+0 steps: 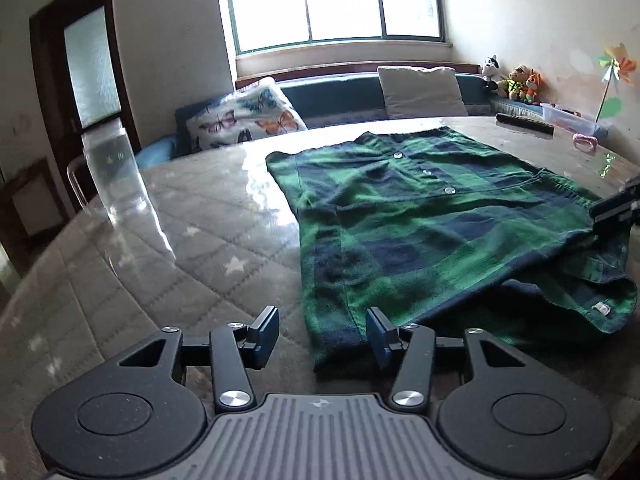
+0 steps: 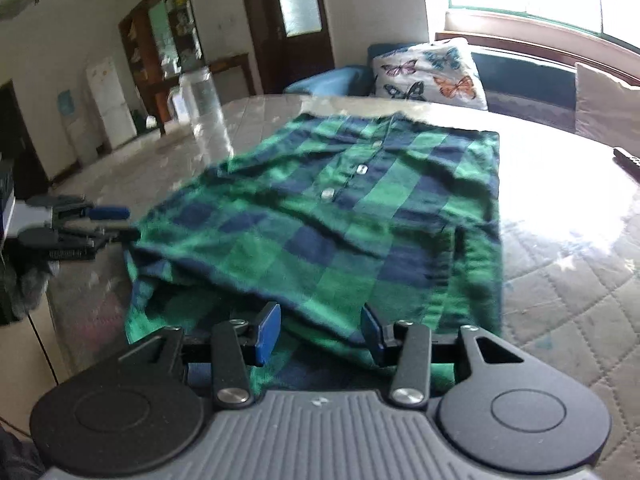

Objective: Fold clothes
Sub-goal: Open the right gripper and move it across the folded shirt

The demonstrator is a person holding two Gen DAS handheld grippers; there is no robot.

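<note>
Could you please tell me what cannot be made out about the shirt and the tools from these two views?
- Plaid shirt, left wrist view: its near corner is hidden behind the left tool.
- Plaid shirt, right wrist view: its near hem is covered by the right tool.
- Right tool, left wrist view: cut off by the frame edge.
- Left tool, right wrist view: motion-blurred, so any contact with the shirt is unclear.

The left wrist view sat low at one edge of the shirt [image 1: 420, 224], facing the window [image 1: 336, 0]. The right wrist view looked from close over another edge toward the door [image 2: 288, 16]. Both shared the shirt, table [image 1: 160, 240], jug [image 1: 114, 172] and butterfly pillow [image 1: 244, 118].
</note>
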